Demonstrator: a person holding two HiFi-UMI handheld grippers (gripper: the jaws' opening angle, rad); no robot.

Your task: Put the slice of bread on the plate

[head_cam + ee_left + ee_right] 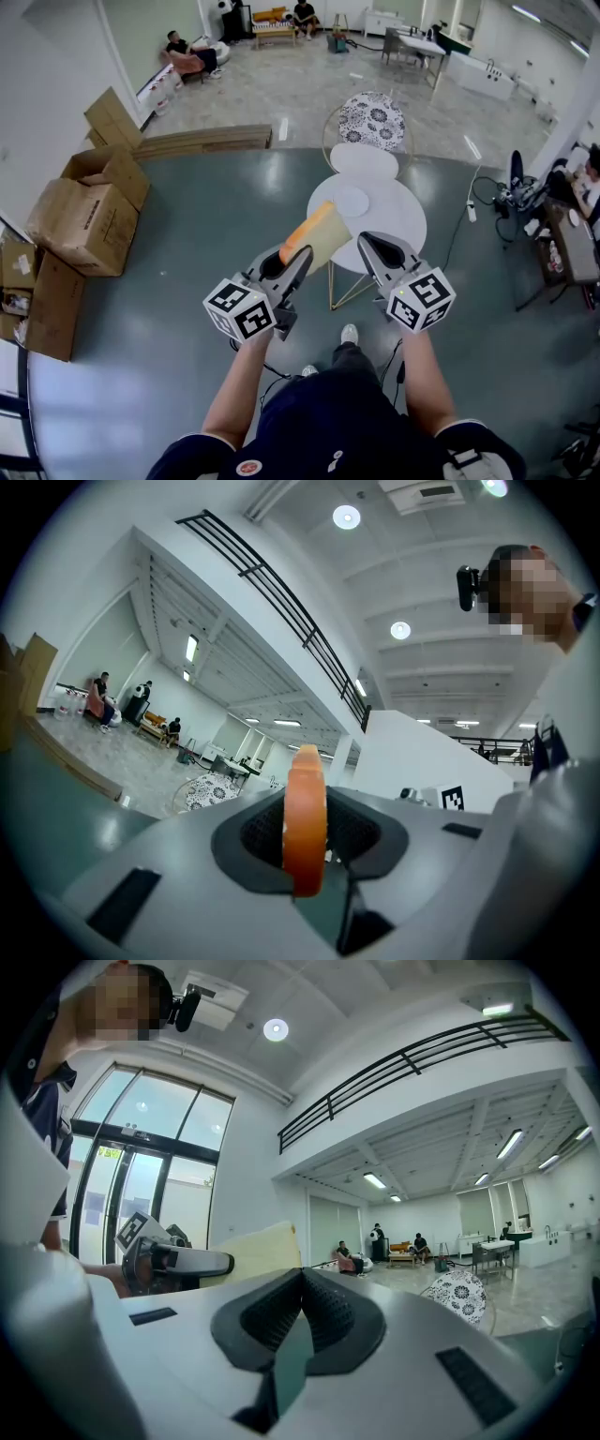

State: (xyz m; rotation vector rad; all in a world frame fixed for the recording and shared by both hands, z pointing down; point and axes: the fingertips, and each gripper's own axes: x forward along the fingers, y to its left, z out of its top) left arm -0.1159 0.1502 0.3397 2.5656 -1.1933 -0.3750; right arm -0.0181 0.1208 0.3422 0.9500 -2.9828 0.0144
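Left gripper (298,255) fingers clamped on slice of bread (319,239), held upright in the air by near edge of round white bench (408,220). Plate (352,200) lies on bench. Right gripper (372,246) fingers together, just beside bread.

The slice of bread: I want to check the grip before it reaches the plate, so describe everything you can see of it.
The slice of bread is a pale cream, squarish slab with an orange-brown crust along its edge. The fingers of the left gripper pinch one end, so it stands on edge and sticks out ahead of them. It hangs in the air near the white table, by its near rim. Nothing else touches it.
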